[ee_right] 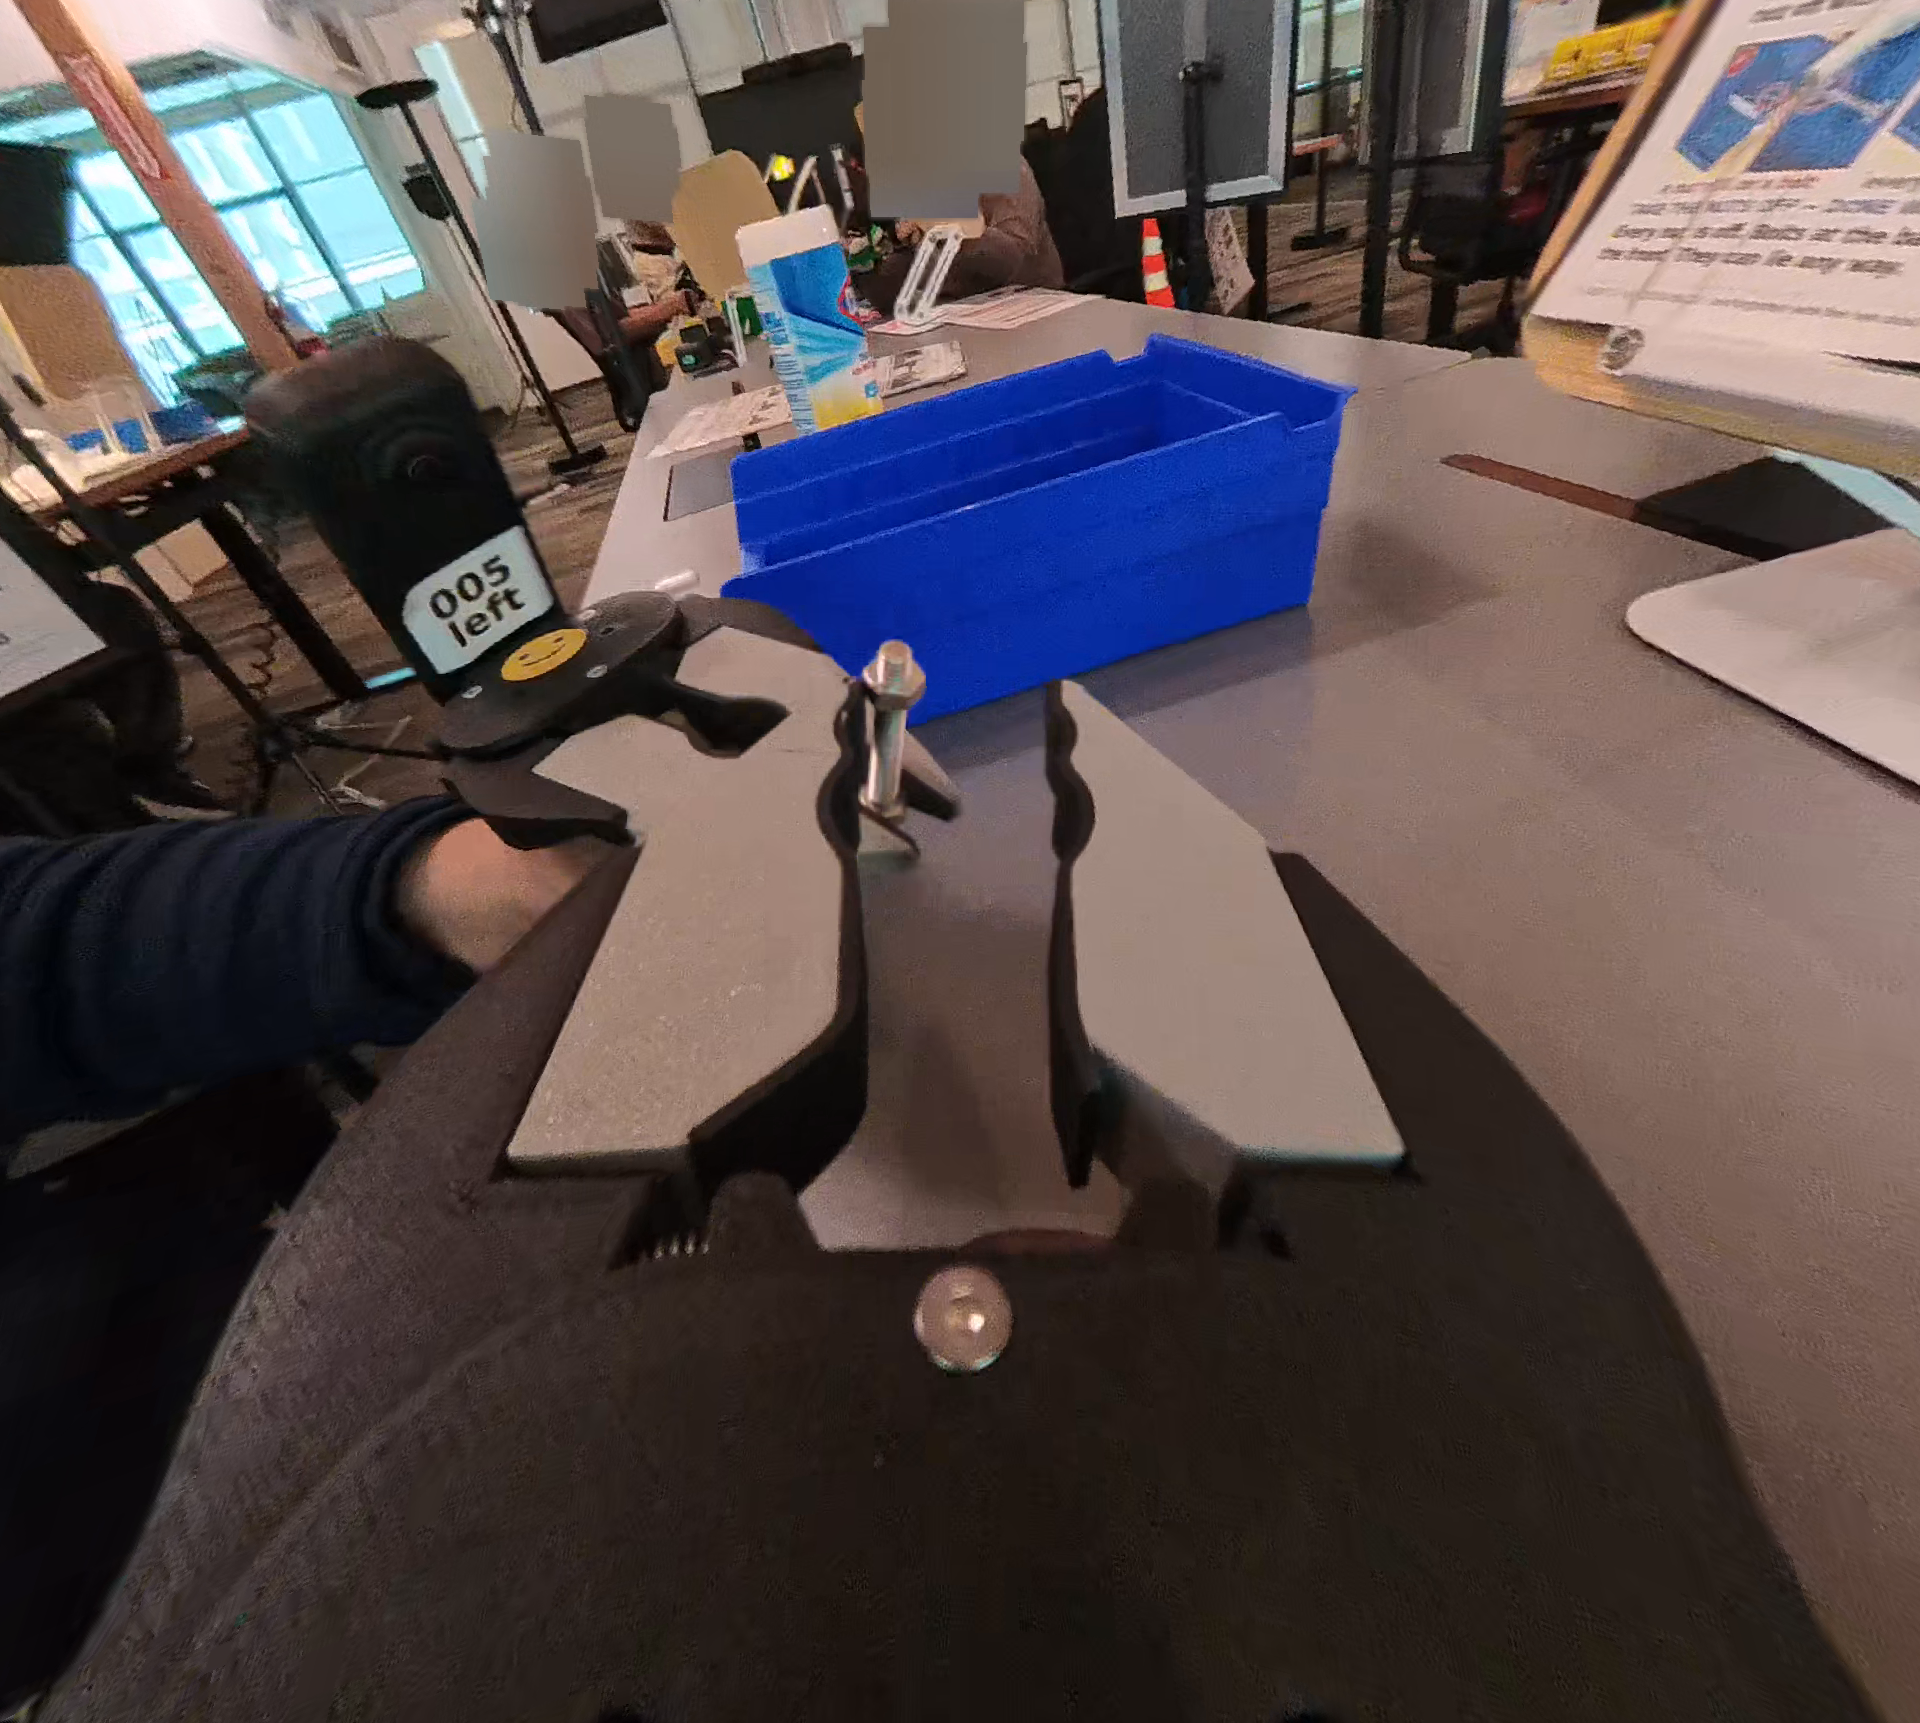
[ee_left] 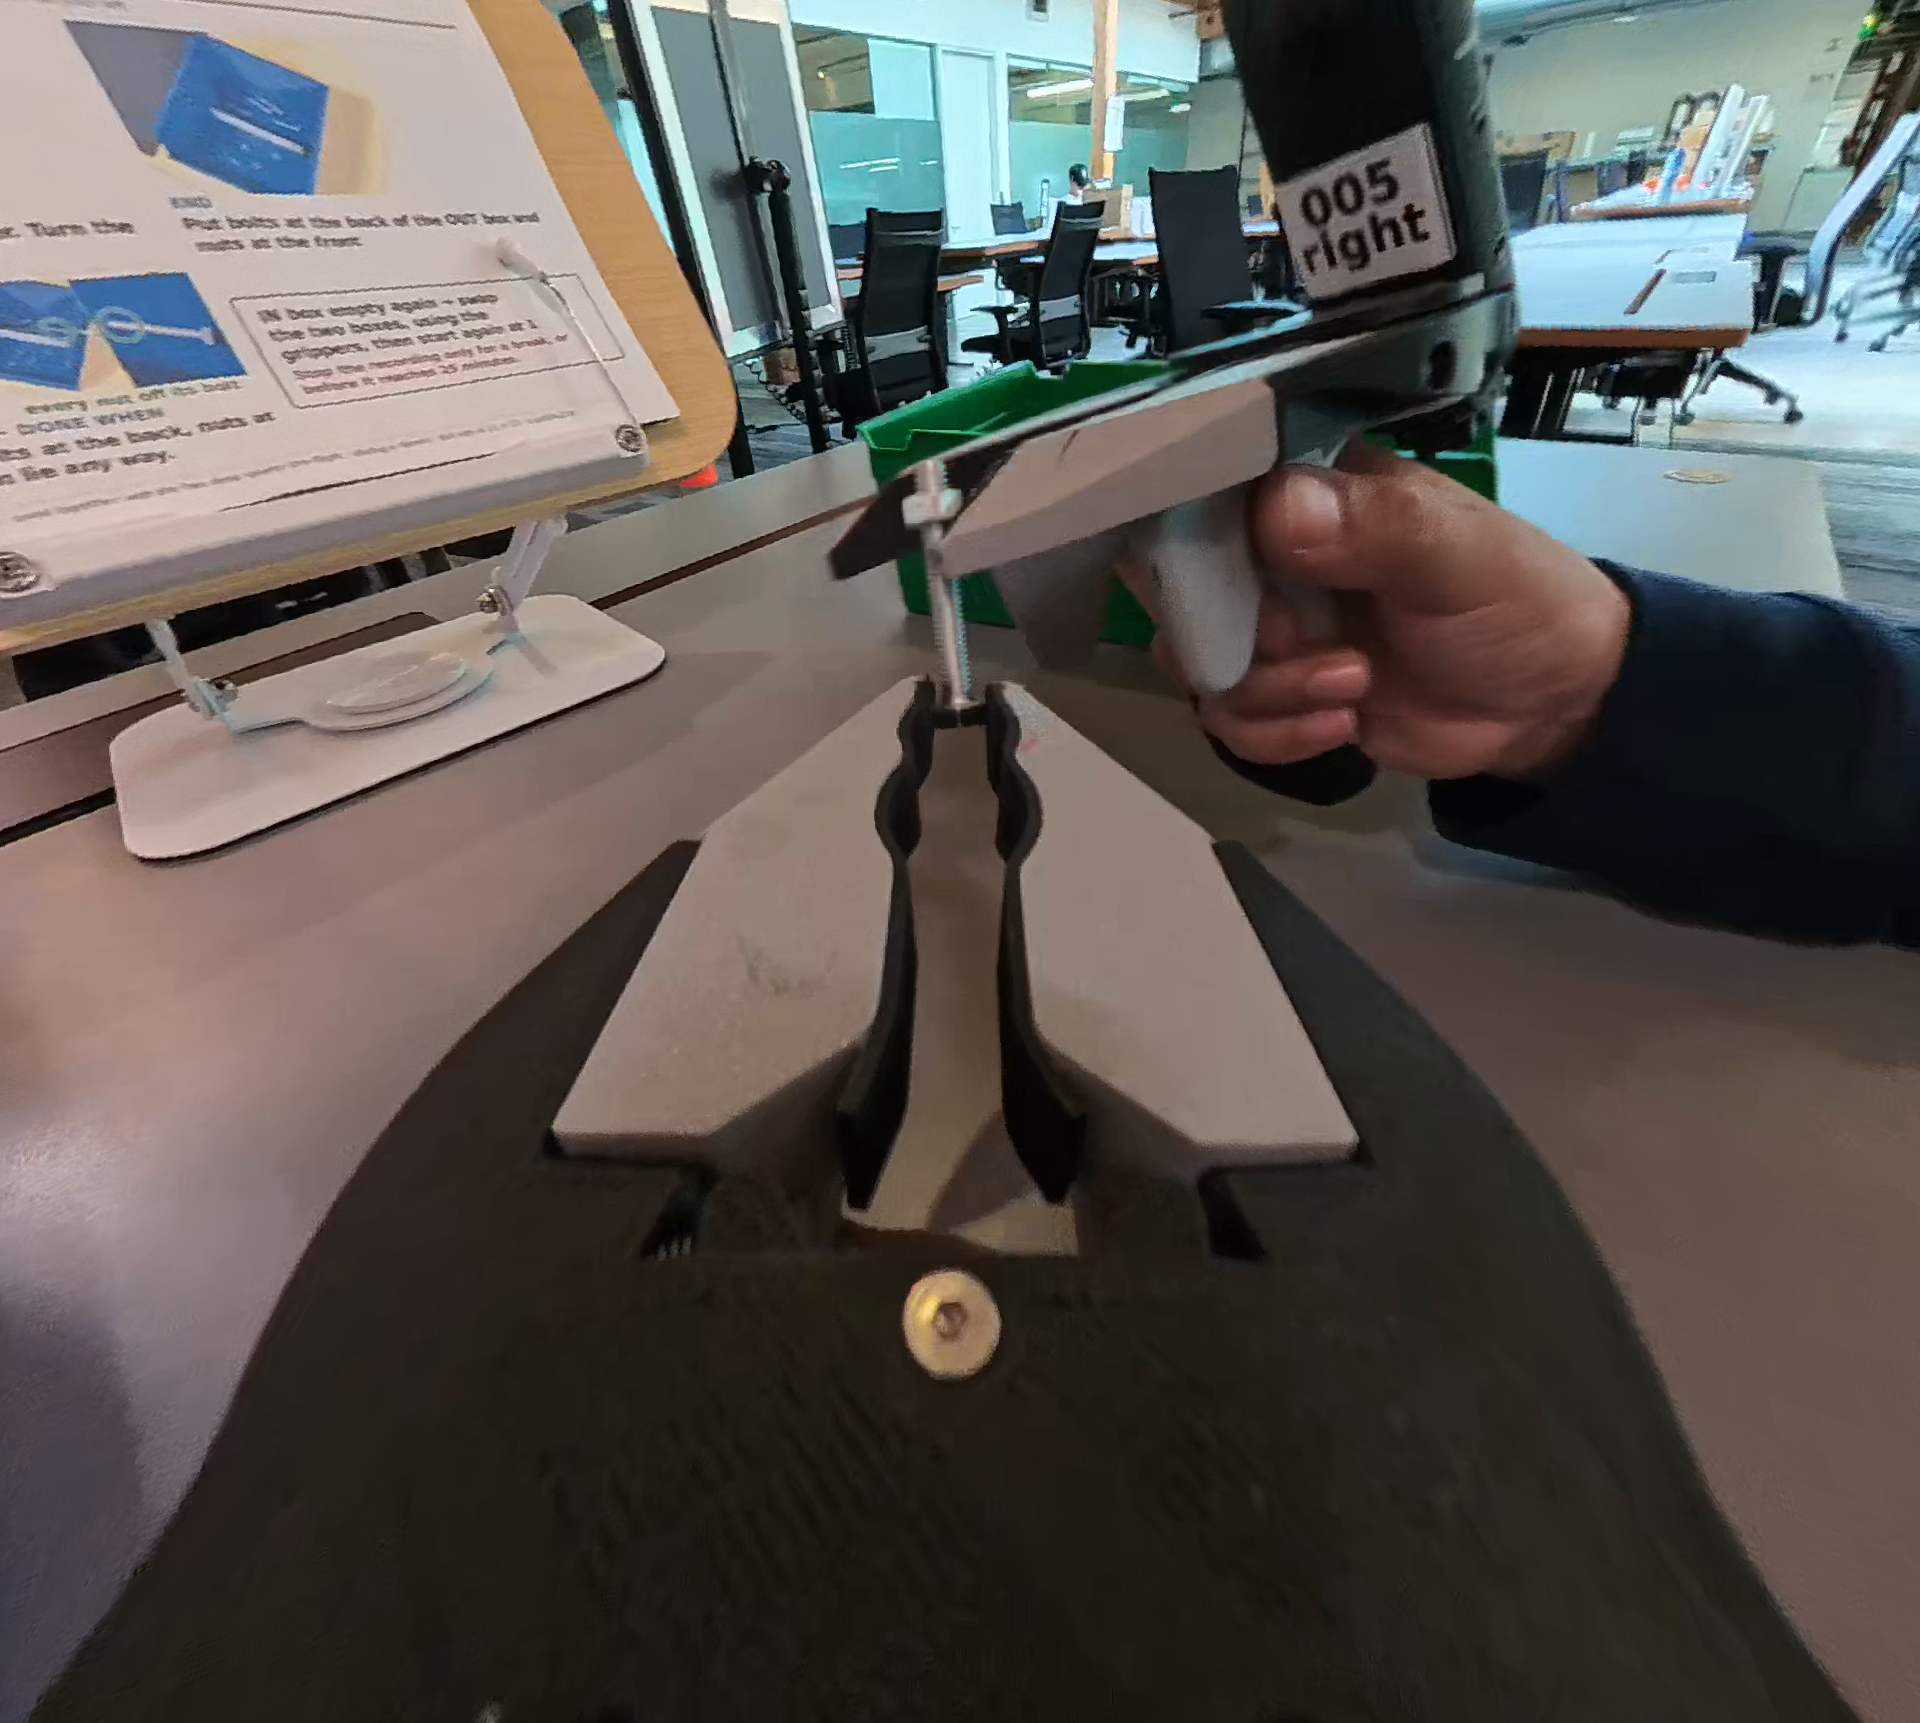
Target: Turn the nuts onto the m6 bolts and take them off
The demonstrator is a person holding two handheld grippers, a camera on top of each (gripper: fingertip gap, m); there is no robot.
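My left gripper [ee_left: 958, 709] is shut on the lower end of a silver bolt [ee_left: 943, 603] and holds it upright above the grey table [ee_left: 1558, 1154]. A silver nut [ee_left: 928, 512] sits near the bolt's top end. My right gripper [ee_left: 914, 520], held by a hand [ee_left: 1434, 624], reaches in from the right with its jaws either side of the nut. In the right wrist view the right gripper [ee_right: 956, 707] is open. The nut [ee_right: 896, 674] and bolt [ee_right: 885, 754] stand close to its left finger [ee_right: 727, 894], with a wide gap to the other finger. The left gripper [ee_right: 914, 816] grips the bolt from the left.
A green bin [ee_left: 935, 416] stands behind the right gripper. A blue bin [ee_right: 1039, 530] stands on the table ahead in the right wrist view, with a wipes canister [ee_right: 810, 312] behind it. An instruction sheet on a stand [ee_left: 312, 219] is at the left; its white base [ee_left: 384, 717] rests on the table. Left and right tips are no more than a few centimetres apart.
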